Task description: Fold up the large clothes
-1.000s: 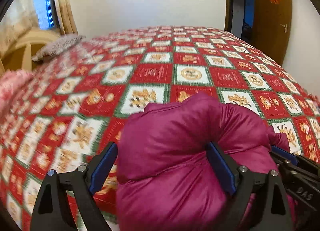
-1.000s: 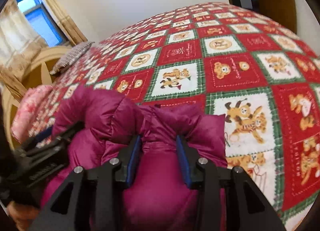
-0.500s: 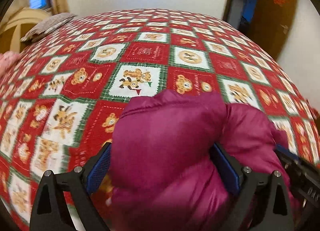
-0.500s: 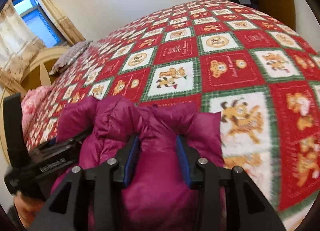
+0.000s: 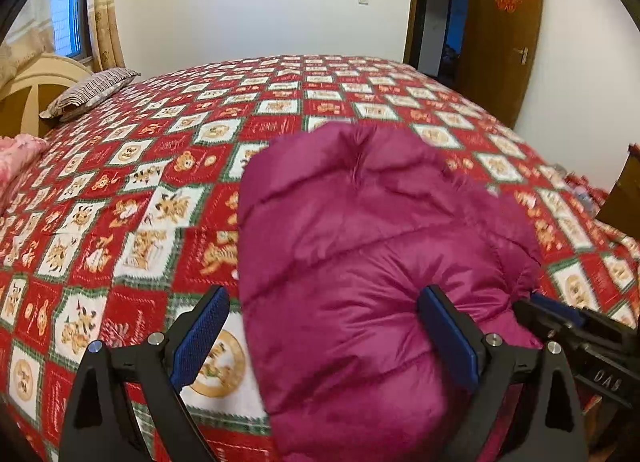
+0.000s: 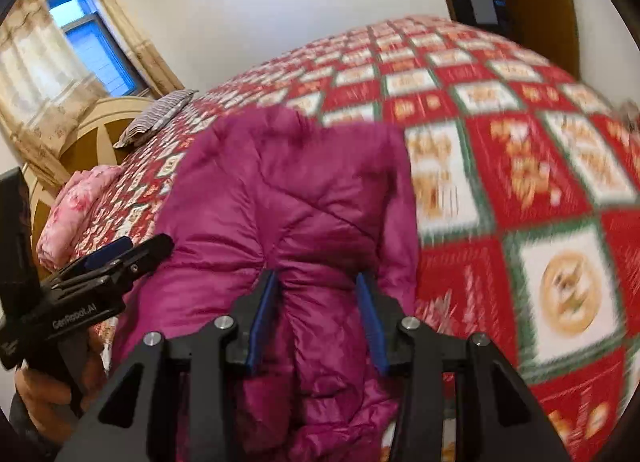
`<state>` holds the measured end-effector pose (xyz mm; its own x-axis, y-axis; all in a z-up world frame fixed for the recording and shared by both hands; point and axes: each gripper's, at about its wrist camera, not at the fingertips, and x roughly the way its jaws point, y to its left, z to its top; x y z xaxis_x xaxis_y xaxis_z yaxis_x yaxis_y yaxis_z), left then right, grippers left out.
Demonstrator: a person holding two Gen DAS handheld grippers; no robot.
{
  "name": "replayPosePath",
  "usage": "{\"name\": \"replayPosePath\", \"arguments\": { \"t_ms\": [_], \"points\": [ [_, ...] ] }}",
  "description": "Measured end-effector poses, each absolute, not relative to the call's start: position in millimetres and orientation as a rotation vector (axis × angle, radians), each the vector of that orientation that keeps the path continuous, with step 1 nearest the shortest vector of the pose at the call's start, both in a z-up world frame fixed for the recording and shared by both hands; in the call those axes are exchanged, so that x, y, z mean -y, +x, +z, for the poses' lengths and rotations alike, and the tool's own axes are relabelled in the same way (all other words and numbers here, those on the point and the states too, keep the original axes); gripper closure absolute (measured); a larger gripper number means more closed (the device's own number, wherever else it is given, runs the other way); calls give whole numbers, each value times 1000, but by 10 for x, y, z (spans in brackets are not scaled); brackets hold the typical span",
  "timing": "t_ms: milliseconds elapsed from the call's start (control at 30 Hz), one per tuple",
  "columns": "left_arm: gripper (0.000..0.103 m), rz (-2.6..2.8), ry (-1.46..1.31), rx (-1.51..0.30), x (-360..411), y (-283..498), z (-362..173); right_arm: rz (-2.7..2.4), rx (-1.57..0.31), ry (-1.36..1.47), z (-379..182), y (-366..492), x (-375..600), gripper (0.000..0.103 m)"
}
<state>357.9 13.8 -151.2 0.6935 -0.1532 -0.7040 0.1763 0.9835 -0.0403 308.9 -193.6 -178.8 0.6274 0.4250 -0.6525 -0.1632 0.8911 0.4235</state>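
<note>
White walls enclose a bedroom with a wooden door (image 5: 504, 33) standing open at the far right and a curtained window (image 6: 92, 49) at the far left. Most of both views is filled by a bed under a red, white and green patchwork quilt (image 5: 132, 229) printed with bears. A striped pillow (image 5: 88, 91) lies against the cream headboard (image 5: 28, 85), and a pink floral bundle (image 6: 72, 205) rests at the near-left edge of the quilt. No object lies on the quilt ahead of the garment.

The magenta puffer jacket (image 5: 360, 254) is bunched into a thick roll, raised over the near part of the bed and carried between both tools.

Left gripper (image 5: 324, 336): jaws wide apart. The right blue pad presses into the jacket's side; the left pad stands clear of the fabric, with quilt visible behind it. The jacket bulk sits between the fingers.

Right gripper (image 6: 316, 318): jaws part-way open and clamped on a fold of the jacket, both blue pads sunk into the padding. The jaws have just been opening slightly, fabric still between them. A hand (image 6: 44, 394) grips the left tool's handle at the lower left.
</note>
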Motion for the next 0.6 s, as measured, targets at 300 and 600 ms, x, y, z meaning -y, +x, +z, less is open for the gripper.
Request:
{"name": "replayPosePath", "arguments": {
  "t_ms": [300,600],
  "points": [
    [6,-132,16,-803,-110,3611,-1669,318,-816,279,-1928,3142,1861,59],
    [6,-120,65,-800,-194,3446,-1448,317,-841,328,-1668,3028,1996,52]
  ]
}}
